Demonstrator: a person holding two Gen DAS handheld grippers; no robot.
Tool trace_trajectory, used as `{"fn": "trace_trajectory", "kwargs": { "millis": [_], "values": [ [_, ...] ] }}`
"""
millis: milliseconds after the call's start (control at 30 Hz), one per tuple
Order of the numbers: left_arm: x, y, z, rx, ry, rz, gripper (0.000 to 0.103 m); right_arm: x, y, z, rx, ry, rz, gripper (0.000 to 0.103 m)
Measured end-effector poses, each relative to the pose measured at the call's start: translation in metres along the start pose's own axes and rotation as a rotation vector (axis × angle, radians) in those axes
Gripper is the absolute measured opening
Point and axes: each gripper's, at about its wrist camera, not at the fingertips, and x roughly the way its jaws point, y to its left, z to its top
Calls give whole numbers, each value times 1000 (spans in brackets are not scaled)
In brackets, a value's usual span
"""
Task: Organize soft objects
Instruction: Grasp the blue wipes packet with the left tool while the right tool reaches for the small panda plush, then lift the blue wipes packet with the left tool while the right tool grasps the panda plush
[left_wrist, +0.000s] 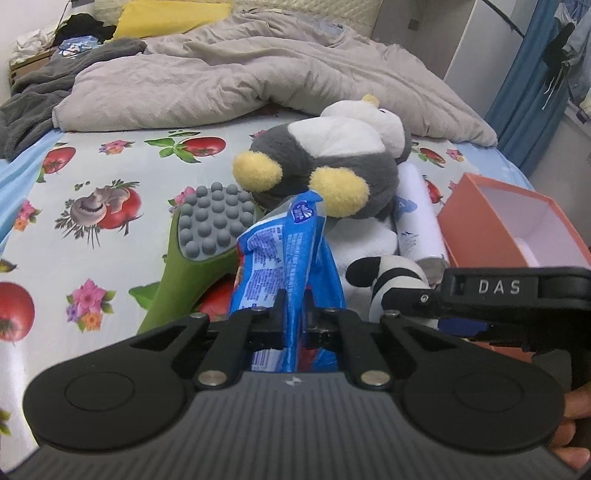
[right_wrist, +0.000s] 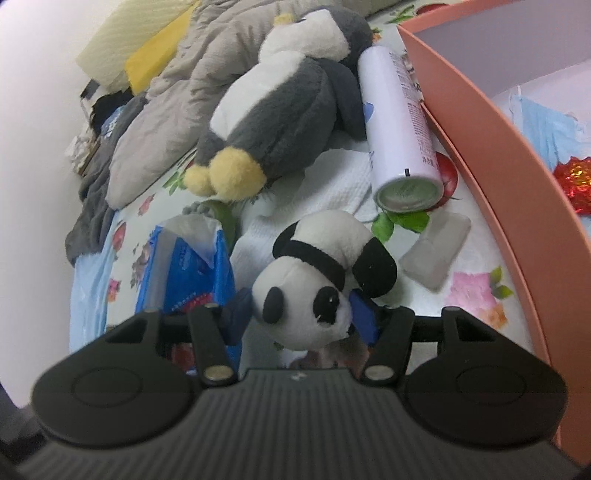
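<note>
My left gripper (left_wrist: 295, 325) is shut on a blue plastic tissue packet (left_wrist: 284, 258), held upright above the bed. My right gripper (right_wrist: 299, 317) is shut on a small black-and-white panda plush (right_wrist: 317, 273), which also shows in the left wrist view (left_wrist: 391, 277). A grey, white and yellow penguin plush (left_wrist: 325, 162) lies on the bed behind both; it also shows in the right wrist view (right_wrist: 280, 103). The blue packet also shows at the left of the right wrist view (right_wrist: 188, 269). An open orange box (right_wrist: 491, 147) stands at the right, holding red foil and light blue material.
A green massager with a grey knobbed head (left_wrist: 207, 236) lies left of the packet. A white spray can (right_wrist: 399, 122) lies beside the box. A white cloth (right_wrist: 332, 184) and a small grey pouch (right_wrist: 436, 251) lie on the printed sheet. A beige duvet (left_wrist: 258, 74) covers the bed's far end.
</note>
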Motion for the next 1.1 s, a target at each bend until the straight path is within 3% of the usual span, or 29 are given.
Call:
{"fn": "trace_trajectory", "kwargs": {
  "millis": [600, 900, 1100],
  "values": [
    [-78, -4, -71, -70, -16, 8, 7, -71, 5, -72, -172, -11, -60, 60],
    [-105, 3, -119, -140, 7, 19, 7, -83, -1, -112, -240, 22, -86, 60],
    [-122, 2, -134, -151, 3, 20, 7, -90, 1, -126, -272, 25, -84, 60]
  ]
}}
